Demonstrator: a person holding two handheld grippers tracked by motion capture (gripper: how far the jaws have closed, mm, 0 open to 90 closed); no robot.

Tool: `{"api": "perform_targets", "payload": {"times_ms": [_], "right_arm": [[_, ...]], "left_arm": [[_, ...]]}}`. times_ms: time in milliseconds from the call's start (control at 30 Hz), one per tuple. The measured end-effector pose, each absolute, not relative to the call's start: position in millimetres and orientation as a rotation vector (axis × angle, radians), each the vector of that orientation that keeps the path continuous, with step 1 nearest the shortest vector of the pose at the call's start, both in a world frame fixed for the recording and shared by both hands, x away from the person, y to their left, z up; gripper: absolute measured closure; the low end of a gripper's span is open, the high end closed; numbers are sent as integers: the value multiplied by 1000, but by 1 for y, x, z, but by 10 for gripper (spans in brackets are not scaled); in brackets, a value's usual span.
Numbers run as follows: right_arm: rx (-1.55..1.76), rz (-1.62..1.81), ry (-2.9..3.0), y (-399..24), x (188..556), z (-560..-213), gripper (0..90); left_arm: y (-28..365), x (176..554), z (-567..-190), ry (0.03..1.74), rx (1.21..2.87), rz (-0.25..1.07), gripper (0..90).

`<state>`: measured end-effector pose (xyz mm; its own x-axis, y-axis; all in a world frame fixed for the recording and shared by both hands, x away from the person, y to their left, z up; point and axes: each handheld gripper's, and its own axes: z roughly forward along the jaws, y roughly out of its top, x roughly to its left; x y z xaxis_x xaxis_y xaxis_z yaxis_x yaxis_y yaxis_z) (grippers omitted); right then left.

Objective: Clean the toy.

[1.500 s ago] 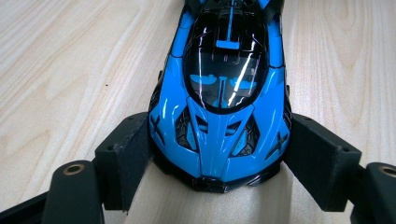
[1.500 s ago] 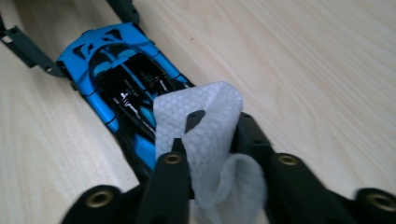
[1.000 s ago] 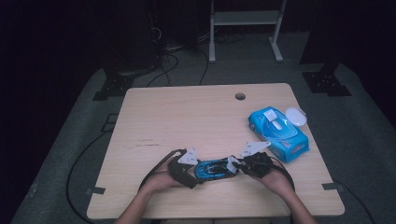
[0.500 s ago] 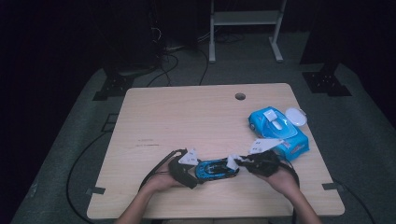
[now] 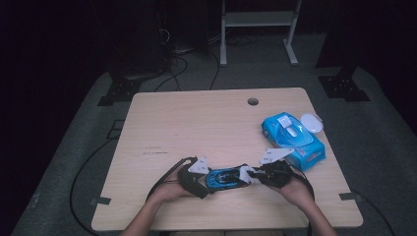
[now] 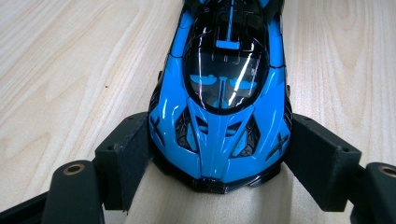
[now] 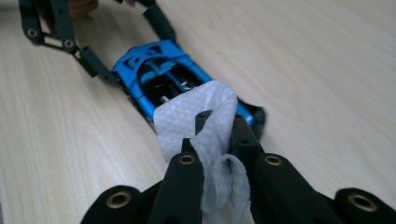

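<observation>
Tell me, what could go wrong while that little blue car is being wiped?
The left hand-held gripper clamps only the toy car by its nose, so a firm push from the wipe might twist it loose. The right hand-held gripper pinches the wipe by a bunched fold; it could slip out.

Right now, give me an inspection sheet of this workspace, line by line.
Surface: light wooden table, a round hole near its far edge.
Job's things: blue toy sports car on the table; white wet wipe laid on one end of it.
Clutter: blue wet-wipe pack at the right, a white lid beside it.
Grippers: left gripper clamps the car's nose on both sides; right gripper shut on the wipe.
Cables: a black cable trails from the left gripper; more lie on the floor beyond the table.
Surroundings: dark room, grey floor, a white stand behind.
</observation>
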<state>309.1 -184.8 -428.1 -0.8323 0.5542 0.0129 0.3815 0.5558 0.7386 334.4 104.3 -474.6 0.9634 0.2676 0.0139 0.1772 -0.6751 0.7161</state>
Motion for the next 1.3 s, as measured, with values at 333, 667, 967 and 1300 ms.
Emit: {"api": "perform_targets", "payload": {"times_ms": [333,667,967,1300], "right_arm": [[818,1129,2525,-186,318,-425,842],[746,1003,2604,-156,335,-437,842],[703,1133,2634,-141,332,-431,841],[745,1113,2637,-139,337,-436,842]], "left_arm": [[105,335,-475,305,2329,151,251],[105,334,-475,310,2324,151,251],[105,334,-475,308,2326,151,251],[105,335,-475,300,2327,157,251]]}}
